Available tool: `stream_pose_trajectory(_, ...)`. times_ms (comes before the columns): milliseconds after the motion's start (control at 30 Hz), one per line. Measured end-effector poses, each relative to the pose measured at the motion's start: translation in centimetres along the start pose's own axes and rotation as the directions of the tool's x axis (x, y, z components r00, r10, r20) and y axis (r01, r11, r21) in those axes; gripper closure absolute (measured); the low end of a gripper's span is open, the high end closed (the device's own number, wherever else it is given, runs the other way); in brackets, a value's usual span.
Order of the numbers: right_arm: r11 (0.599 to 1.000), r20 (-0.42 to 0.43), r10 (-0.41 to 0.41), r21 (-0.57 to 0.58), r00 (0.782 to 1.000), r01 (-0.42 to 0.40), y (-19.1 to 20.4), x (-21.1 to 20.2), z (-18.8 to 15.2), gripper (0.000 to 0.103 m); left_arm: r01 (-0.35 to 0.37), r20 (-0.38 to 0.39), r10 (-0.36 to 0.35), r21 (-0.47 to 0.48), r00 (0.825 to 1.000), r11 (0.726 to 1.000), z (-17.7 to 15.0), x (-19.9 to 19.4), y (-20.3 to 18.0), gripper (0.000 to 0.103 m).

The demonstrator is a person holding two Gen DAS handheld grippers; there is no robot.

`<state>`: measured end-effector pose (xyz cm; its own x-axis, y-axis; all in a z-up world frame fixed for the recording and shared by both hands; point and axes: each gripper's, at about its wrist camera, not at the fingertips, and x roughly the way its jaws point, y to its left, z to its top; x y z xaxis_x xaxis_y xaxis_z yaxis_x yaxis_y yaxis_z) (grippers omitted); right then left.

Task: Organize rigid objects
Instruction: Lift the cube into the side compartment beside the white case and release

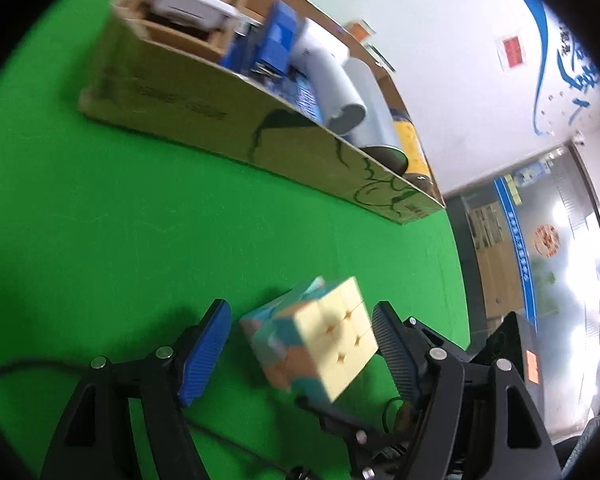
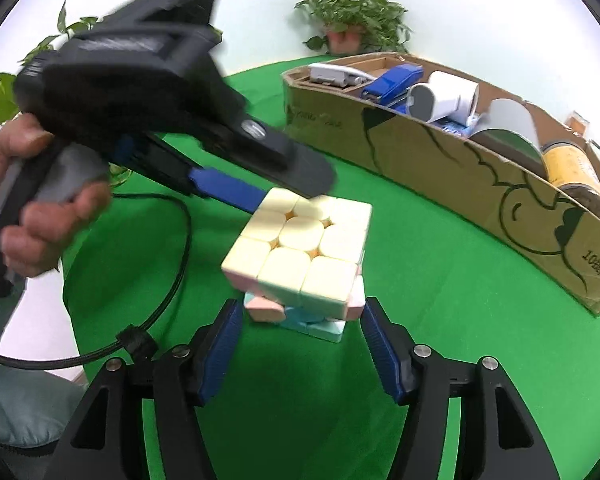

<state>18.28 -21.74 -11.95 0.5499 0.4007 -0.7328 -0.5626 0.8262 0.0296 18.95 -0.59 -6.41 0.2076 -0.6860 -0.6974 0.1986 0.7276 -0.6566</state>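
Slippage is the main worry: the puzzle cube (image 2: 300, 248) sits near the middle of the green table (image 2: 420, 280) with its upper layers twisted out of line with its bottom layer, so it offers no square faces to press on. The right gripper (image 2: 300, 308) looks pinched on that bottom layer, one pad at the cube's 8 o'clock and the other at its 4 o'clock, though the contact on the 8 o'clock side is hard to confirm. The left gripper (image 1: 302, 312) is spread wider than the cube: in its own view the blue pad (image 1: 204, 352) stands clear, with green showing between, while the dark pad lies against or just beside the yellow face. If the left one squeezes or pushes now, I judge the layers could turn further and the cube could pivot or pop out of the lower grip. A lift on one layer alone may also let it tilt and drop. The cardboard box (image 2: 440, 160) at 2 o'clock is already crowded, so a careless drop could land on its wall. The cable (image 2: 172, 280) trailing at 9 o'clock could snag.
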Motion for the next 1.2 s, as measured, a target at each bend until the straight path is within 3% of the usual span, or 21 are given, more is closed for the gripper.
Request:
stream_pose_trajectory(133,0.999,0.019,-0.023,0.048,1.000,0.022,0.4,0.3,-0.1,0.049,0.003,-0.064,-0.008,-0.090,0.998,0.996,-1.5,1.3,1.5,0.030)
stream_pose_trajectory(233,0.999,0.017,-0.008,0.042,1.000,0.007,1.1,0.4,-0.1,0.048,0.048,-0.068,-0.055,-0.106,0.996,0.993,-1.6,2.5,1.3,0.031)
stream_pose_trajectory(467,0.997,0.017,-0.033,0.067,0.999,0.032,1.4,0.6,-0.1,0.049,0.005,-0.054,-0.008,-0.058,0.999,0.998,-1.4,2.9,-0.2,0.029)
stream_pose_trajectory(667,0.994,0.096,-0.072,0.085,0.993,0.063,1.1,-1.5,1.5,0.049,0.001,0.024,-0.002,0.020,1.000,1.000,-0.3,0.5,-2.4,0.030)
stream_pose_trajectory(800,0.992,0.155,-0.104,0.091,0.983,0.090,0.4,-3.1,4.1,0.049,-0.037,0.083,0.026,0.126,0.996,0.991,1.9,-1.4,-5.2,0.031)
stream_pose_trajectory(1067,0.984,0.231,-0.174,0.076,0.957,0.161,-0.8,-4.3,10.3,0.049,-0.041,0.147,0.011,0.199,0.989,0.979,8.0,-3.8,-7.8,0.032)
stream_pose_trajectory(1200,0.983,0.236,-0.175,0.094,0.956,0.157,-1.5,-3.9,12.5,0.049,-0.047,0.155,0.013,0.216,0.988,0.975,10.8,-4.1,-8.0,0.032)
